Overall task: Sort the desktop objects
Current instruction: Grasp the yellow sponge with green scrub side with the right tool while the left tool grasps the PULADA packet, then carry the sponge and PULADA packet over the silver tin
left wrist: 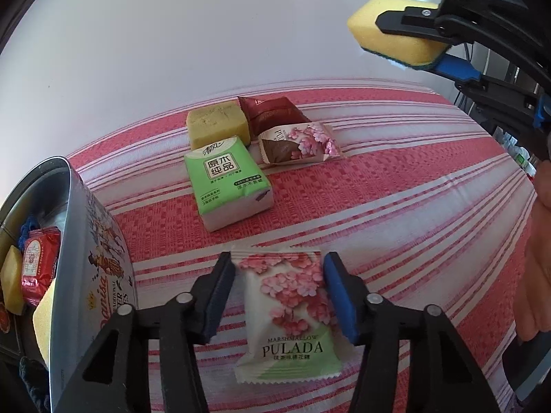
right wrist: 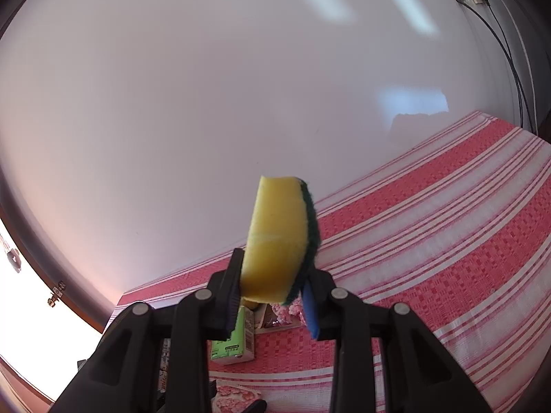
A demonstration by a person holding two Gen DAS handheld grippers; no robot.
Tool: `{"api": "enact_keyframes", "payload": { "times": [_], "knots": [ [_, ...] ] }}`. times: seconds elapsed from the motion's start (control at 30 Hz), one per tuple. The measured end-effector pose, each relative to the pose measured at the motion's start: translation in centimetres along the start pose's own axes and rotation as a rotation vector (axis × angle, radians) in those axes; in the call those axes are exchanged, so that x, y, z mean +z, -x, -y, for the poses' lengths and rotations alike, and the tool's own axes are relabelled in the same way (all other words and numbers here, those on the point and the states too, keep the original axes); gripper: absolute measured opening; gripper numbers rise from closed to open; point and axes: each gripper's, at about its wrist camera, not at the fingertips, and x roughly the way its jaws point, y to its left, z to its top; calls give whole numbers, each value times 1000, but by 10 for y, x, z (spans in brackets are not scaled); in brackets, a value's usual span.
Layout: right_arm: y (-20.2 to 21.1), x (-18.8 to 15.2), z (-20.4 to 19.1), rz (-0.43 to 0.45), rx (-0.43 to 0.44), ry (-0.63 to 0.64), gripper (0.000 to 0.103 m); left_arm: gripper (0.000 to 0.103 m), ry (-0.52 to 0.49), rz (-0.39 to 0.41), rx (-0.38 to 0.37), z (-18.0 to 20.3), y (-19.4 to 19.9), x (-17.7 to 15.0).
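A marshmallow packet printed with pink blossoms reads "MARSHMALLOW PULADA" over a line of Chinese characters. It lies flat on the red-and-white striped tablecloth, between the pads of the left gripper. The jaws stand narrow, each pad right at a side edge of the packet; whether they press it cannot be told.

Farther back on the cloth sit a green tissue pack with Chinese lettering, a second PULADA packet with a brown corner, a dark red wrapper and a pale yellow sponge block, all clustered together and touching.

At the left edge stands a round Danisa butter-cookie tin, its wall showing "Danisa" in red script. Inside it lie a red candy wrapper and yellow pieces.

The right gripper is clamped on a yellow scouring sponge with a dark green backing and holds it in the air above the table, angled slightly downward. In the left wrist view that sponge hangs at the upper right, well apart from the cluster, and part of the person's hand shows at the right edge.
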Motion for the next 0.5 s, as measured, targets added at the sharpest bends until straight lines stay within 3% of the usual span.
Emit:
{"api": "enact_keyframes", "payload": {
  "times": [0.27, 0.4, 0.5],
  "knots": [
    [-9, 10, 16, 9, -7, 10, 31, 53, 61, 19, -31, -7, 8, -1],
    [-12, 9, 18, 15, -17, 24, 31, 53, 83, 88, -19, -10, 20, -3],
    [-9, 7, 13, 47, -50, 74, 31, 53, 58, 179, 35, -9, 41, -7]
  ]
}}
